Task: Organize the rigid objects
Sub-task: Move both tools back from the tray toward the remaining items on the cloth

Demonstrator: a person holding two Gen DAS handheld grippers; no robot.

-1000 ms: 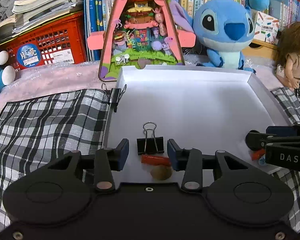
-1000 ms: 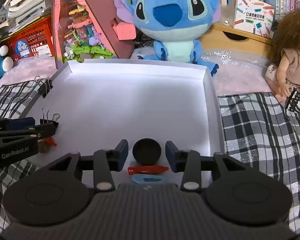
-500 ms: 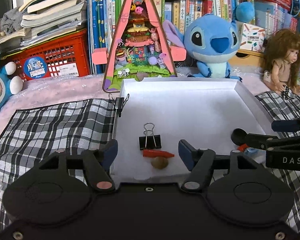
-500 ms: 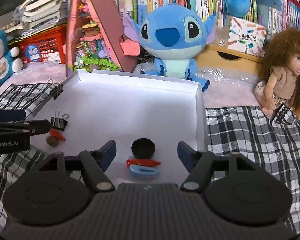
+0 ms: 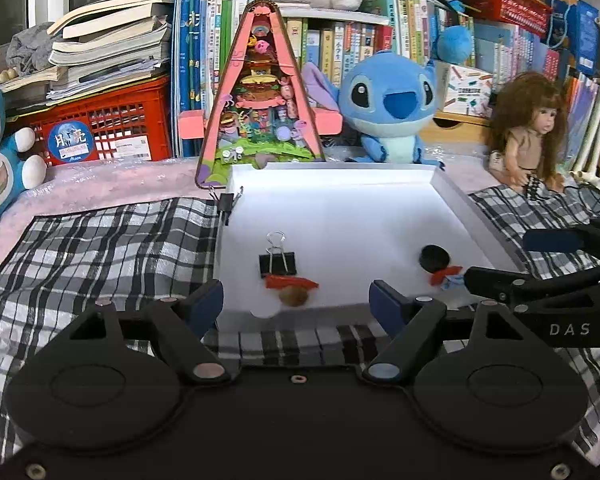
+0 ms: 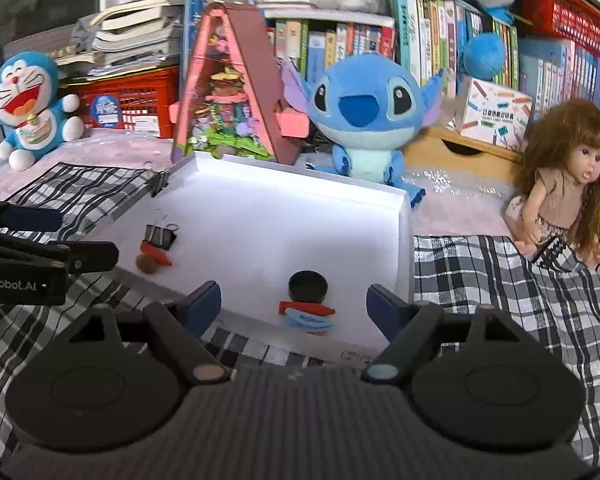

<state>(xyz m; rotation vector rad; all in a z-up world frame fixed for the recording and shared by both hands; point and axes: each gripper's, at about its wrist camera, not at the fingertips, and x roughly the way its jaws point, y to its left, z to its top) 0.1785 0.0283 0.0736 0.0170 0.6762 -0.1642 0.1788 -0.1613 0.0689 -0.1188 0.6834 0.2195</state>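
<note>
Both grippers have backed off the white tray (image 5: 456,200) and spread wide, holding nothing. From the left gripper (image 5: 296,304), a binder clip (image 5: 278,263), red crayon (image 5: 292,281) and brown nut (image 5: 294,297) lie at twelve o'clock — crayon crosswise. Right gripper (image 6: 294,306) faces one black cap (image 6: 307,286), one red crayon (image 6: 306,307), one blue piece (image 6: 308,322); a second clip (image 5: 225,205) grips the rim.

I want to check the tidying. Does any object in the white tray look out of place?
Mostly tidy: two small groups lie inside the white tray. One binder clip is clamped on the tray's left wall instead of lying inside.
</note>
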